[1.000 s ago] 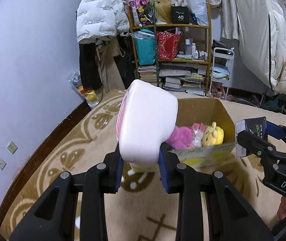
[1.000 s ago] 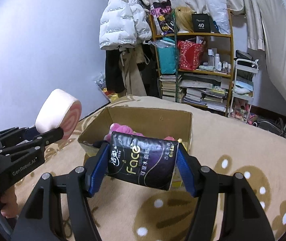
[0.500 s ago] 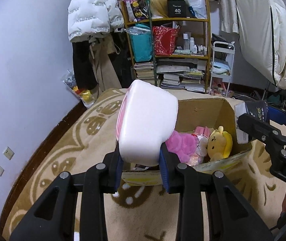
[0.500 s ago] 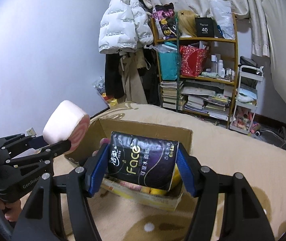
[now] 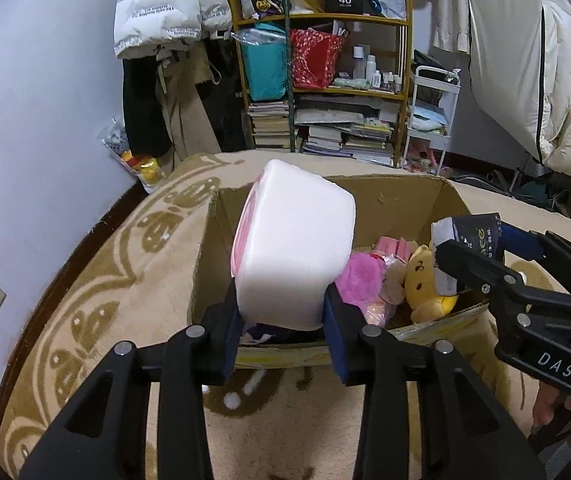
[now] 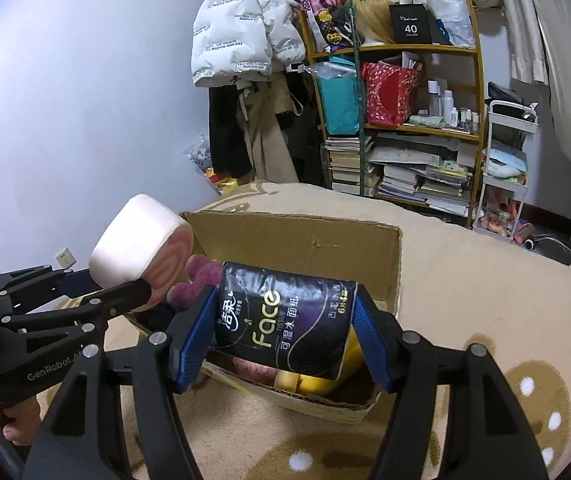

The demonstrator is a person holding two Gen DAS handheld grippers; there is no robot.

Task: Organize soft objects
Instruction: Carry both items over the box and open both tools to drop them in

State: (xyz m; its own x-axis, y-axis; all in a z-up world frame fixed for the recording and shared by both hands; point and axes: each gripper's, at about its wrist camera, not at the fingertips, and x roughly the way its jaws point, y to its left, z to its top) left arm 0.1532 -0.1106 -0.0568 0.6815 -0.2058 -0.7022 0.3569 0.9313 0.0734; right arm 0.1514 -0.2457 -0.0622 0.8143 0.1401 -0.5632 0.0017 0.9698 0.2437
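My left gripper (image 5: 283, 320) is shut on a white and pink swirl-roll cushion (image 5: 293, 244), held over the near left part of an open cardboard box (image 5: 401, 196). The cushion also shows in the right wrist view (image 6: 141, 250). My right gripper (image 6: 283, 332) is shut on a dark "Face" tissue pack (image 6: 285, 320), held over the box's near right side (image 6: 393, 272). The pack also shows in the left wrist view (image 5: 467, 236). Inside the box lie a pink plush (image 5: 363, 280) and a yellow plush (image 5: 427, 284).
The box stands on a beige patterned rug (image 5: 125, 264). A cluttered wooden shelf (image 5: 325, 80) with books and bags, a white cart (image 5: 431, 120) and hanging coats (image 5: 169, 24) stand behind. A lilac wall (image 5: 25, 120) runs along the left.
Both grippers have moved forward with their loads, from in front of the box to over its near edge. The box looks larger and closer.
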